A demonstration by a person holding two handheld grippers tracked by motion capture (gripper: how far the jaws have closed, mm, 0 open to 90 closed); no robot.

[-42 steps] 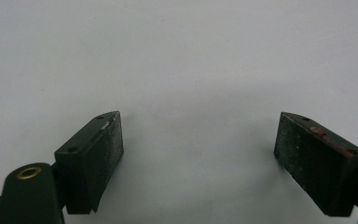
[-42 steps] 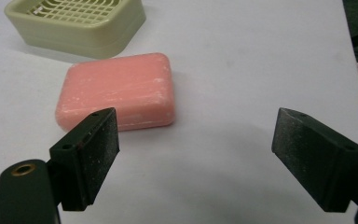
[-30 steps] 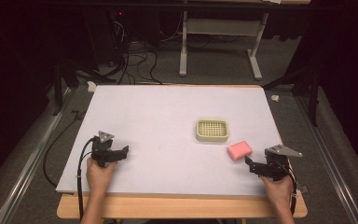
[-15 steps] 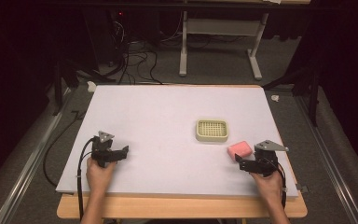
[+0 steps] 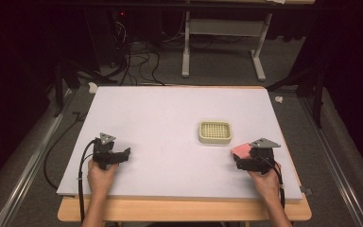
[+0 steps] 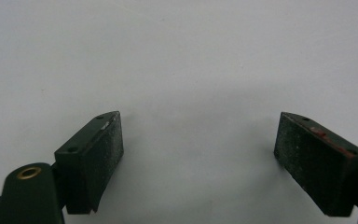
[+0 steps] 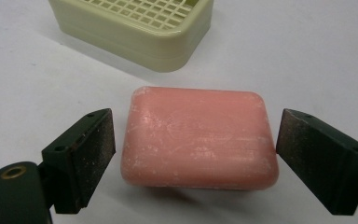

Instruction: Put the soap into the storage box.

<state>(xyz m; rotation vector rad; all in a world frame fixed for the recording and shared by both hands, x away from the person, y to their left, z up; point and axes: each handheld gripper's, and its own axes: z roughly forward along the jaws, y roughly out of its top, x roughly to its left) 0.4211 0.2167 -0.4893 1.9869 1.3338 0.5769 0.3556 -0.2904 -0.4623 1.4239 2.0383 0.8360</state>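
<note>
The person has the right gripper [image 7: 193,154] set around a pink bar of soap [image 7: 198,137], its jaws spread wide, one on each short end of the bar with a small gap on the left side and the right pad right up against the bar or nearly so; it is not yet clamped. This looks like the moment just before the grasp: the tool is lined up and the squeeze has not come. The next move, I would judge, calls for closing the jaws evenly on the two ends, firmly enough that the bar does not slide out, then lifting it toward the soap dish [image 7: 135,28]. The soap lies flat on the white table [image 5: 160,113], just on the near side of the dish and apart from it. It is a rounded, cushion-shaped block, salmon pink, its top scuffed with pale whitish streaks and faint marks; it looks dry, but its smooth rounded ends could slip under pressure. The dish is a pale cream tray with a grid top, nothing in it. Far to the left of the dish, the left gripper [image 6: 198,154] rests over bare table with its jaws wide apart, holding nothing.
</note>
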